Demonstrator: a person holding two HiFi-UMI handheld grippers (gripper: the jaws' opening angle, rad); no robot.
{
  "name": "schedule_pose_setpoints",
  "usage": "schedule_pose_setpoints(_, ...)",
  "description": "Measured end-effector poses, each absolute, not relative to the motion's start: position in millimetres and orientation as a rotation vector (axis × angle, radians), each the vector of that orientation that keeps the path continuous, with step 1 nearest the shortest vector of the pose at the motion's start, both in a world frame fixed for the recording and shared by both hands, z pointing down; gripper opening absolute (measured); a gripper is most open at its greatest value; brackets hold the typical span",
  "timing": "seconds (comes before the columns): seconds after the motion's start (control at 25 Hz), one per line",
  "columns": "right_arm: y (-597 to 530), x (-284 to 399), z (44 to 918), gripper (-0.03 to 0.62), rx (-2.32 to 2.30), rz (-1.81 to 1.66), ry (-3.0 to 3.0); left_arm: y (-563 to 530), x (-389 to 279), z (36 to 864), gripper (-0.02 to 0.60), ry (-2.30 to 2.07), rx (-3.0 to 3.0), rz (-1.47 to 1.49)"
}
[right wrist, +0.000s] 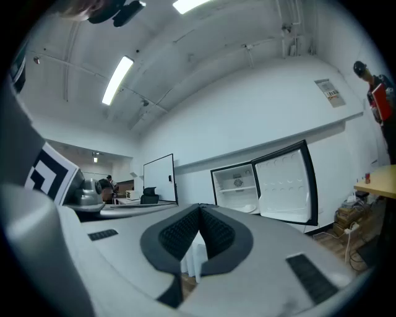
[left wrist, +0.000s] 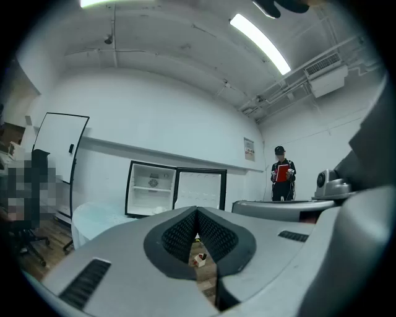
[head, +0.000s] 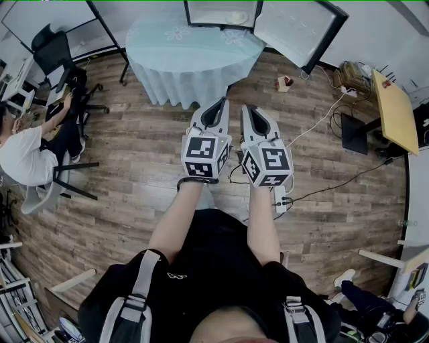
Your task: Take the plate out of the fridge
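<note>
A small white fridge [head: 221, 13] stands open on the far side of a round table [head: 194, 47] with a pale blue cloth. Its door [head: 295, 30] is swung out to the right. A white plate [head: 236, 17] lies on the fridge's bottom shelf and shows as a pale plate [right wrist: 247, 208] in the right gripper view. My left gripper [head: 221, 102] and right gripper [head: 247, 107] are held side by side over the wooden floor, short of the table. Both point toward the fridge. Each has its jaws shut with nothing between them. The fridge [left wrist: 150, 189] is small and far off in the left gripper view.
A seated person [head: 20, 154] and an office chair [head: 57, 53] are at the left. A small red and white box [head: 284, 83] and cables lie on the floor at right, near a wooden desk [head: 395, 110]. A standing person [left wrist: 283, 173] holds a red folder.
</note>
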State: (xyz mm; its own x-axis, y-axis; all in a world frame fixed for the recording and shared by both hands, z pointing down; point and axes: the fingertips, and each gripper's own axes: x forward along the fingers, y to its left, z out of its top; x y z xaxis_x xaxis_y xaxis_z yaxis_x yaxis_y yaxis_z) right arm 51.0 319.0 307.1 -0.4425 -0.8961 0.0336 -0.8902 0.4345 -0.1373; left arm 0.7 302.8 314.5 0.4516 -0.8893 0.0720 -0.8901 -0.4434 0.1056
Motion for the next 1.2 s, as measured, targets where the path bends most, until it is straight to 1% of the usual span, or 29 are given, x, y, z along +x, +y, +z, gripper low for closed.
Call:
schedule_pose_setpoints(0.28,269.9,37.0,323.6,0.000,-1.690,-0.214,2.622,258.1,-14.1,335.8,0.008,-1.543,2.528,0.011)
schedule_pose_setpoints(0.6,191.2,16.4,320.1,0.000,-1.746,-0.182,2.642,180.0,-41.0,334.8,0.008,-1.514,2.466,-0.096)
schedule_pose_setpoints(1.0,93.9,-67.1,308.3,0.000,-1.480,-0.129,2.744,78.4,-123.6,346.0,0.008,-1.552,2.342,-0.177)
schedule_pose_setpoints(1.08,79.2,-72.9,311.9,0.000,-1.476,-0.136,2.744,61.4,-139.5,350.2,0.008,-1.560,2.317,-0.187)
schedule_pose_setpoints(1.2,65.4,-64.0,320.4,0.000,-1.527,-0.158,2.729,43.7,-144.5,355.9,0.008,-1.539,2.310,-0.188)
